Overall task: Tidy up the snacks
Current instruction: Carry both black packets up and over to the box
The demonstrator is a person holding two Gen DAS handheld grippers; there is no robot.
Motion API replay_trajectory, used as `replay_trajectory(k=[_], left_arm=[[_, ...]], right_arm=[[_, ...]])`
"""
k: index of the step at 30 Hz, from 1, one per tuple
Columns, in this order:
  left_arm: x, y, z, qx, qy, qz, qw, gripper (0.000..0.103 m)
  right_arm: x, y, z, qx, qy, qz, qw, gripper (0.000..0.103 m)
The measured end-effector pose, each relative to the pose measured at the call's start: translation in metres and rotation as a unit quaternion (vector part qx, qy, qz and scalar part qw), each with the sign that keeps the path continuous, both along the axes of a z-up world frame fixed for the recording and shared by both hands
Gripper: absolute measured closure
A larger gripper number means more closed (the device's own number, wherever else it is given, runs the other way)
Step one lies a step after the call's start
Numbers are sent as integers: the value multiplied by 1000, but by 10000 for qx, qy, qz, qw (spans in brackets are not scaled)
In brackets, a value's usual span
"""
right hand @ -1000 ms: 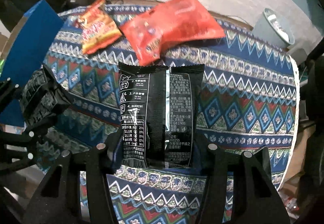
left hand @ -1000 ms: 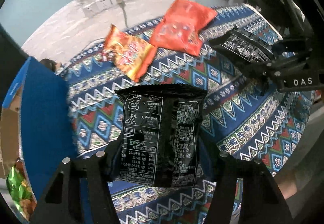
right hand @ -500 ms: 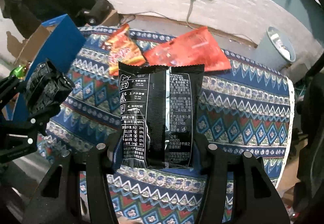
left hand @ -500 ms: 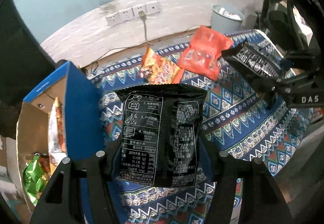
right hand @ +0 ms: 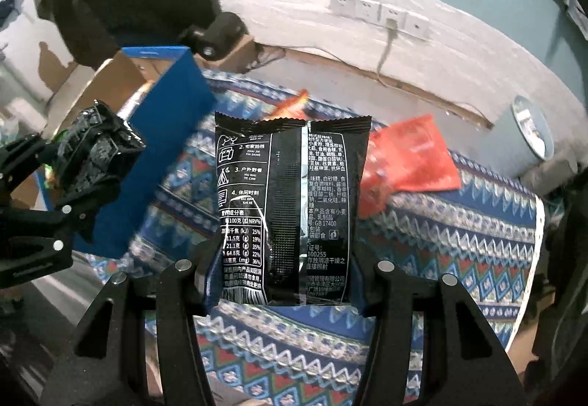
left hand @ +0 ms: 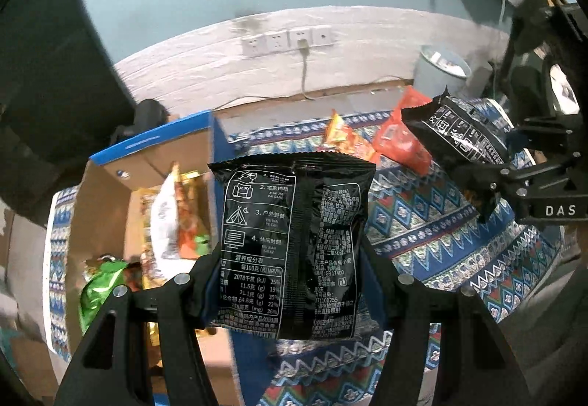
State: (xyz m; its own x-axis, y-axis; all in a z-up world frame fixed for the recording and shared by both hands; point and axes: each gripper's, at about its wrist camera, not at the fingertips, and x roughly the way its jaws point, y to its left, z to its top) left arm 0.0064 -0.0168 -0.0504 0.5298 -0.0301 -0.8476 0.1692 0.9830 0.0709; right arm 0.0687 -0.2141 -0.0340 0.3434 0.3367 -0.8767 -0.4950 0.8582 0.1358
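Note:
My left gripper (left hand: 290, 281) is shut on a black snack packet (left hand: 294, 222) and holds it upright in the air, beside an open cardboard box (left hand: 110, 207) with blue flaps. Several snack bags (left hand: 165, 222) lie in the box. My right gripper (right hand: 283, 270) is shut on a second black packet (right hand: 290, 200), over the patterned cloth. Each wrist view shows the other gripper with its packet: the right gripper (left hand: 488, 156) and the left gripper (right hand: 73, 174). An orange packet (left hand: 345, 137) and a red packet (right hand: 408, 163) lie on the cloth by the far edge.
A patterned blue tablecloth (right hand: 441, 233) covers the table. The box's blue flap (right hand: 165, 134) stands up at the table's left end. Behind the table are a grey bin (right hand: 529, 130) and a white wall strip with sockets (left hand: 286, 38).
Both grippers have risen and swung left toward the box, each keeping its black packet. The box's inside has come into the left wrist view.

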Motion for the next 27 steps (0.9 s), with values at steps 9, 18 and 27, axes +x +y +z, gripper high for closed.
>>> replay_trajectory(k=[9, 18, 27], left_arm=[[-5, 38, 5, -106, -82, 342, 9993, 39], [-5, 76, 5, -126, -120, 717, 9973, 39], [-8, 123, 0, -147, -107, 1179, 9929, 39]], right_arm=[[4, 47, 10, 28, -65, 331, 9994, 50], [9, 97, 15, 45, -93, 646, 9979, 50], [16, 158, 16, 72, -31, 969, 9953, 50]])
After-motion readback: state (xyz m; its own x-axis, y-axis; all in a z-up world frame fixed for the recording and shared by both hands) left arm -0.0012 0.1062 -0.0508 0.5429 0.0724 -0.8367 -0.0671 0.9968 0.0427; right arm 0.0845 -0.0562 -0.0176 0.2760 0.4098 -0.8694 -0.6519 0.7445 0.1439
